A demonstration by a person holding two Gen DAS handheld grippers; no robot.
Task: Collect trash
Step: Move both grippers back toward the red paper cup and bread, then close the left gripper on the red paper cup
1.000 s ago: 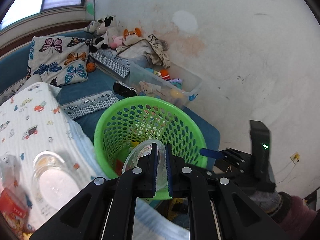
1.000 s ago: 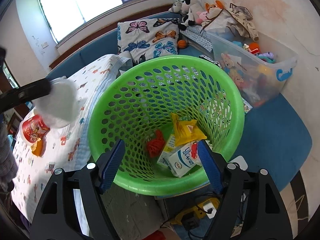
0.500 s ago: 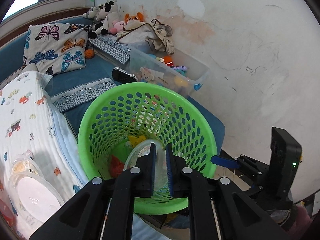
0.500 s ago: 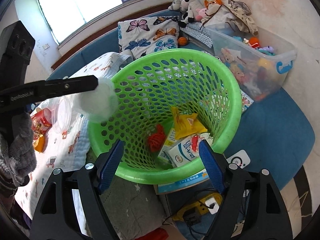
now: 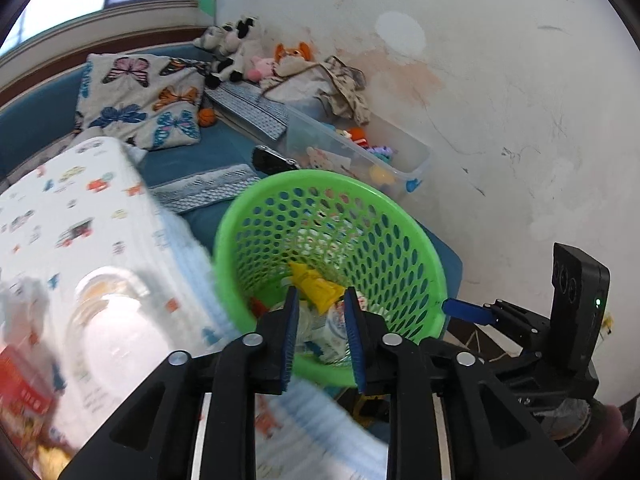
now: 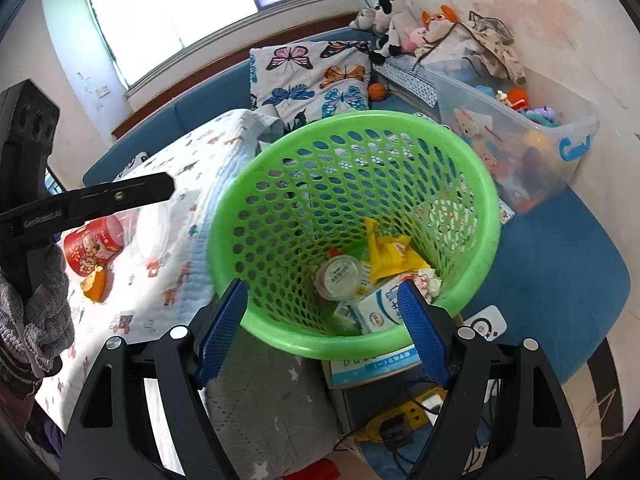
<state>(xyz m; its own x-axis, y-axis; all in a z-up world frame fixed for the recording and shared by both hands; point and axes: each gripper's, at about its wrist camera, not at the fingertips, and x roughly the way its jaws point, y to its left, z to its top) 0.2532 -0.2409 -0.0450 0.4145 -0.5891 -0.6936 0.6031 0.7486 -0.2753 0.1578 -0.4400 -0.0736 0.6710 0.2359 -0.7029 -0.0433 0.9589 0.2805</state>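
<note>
Dropped from the just-opening, now empty left gripper, the light, crushable plastic cup lies in the green basket, best pinched at its rim; the right gripper hangs half-open, empty.

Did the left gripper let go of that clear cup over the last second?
Yes. The left gripper has just been opening, with nothing between its pads; the clear cup now lies inside the green basket. The right gripper stayed open at the basket's near rim, and the basket itself didn't shift.

Left of the green basket, the clear containers and red packet on the printed cloth are motion-blurred. The basket's wall hides part of the trash inside.
</note>
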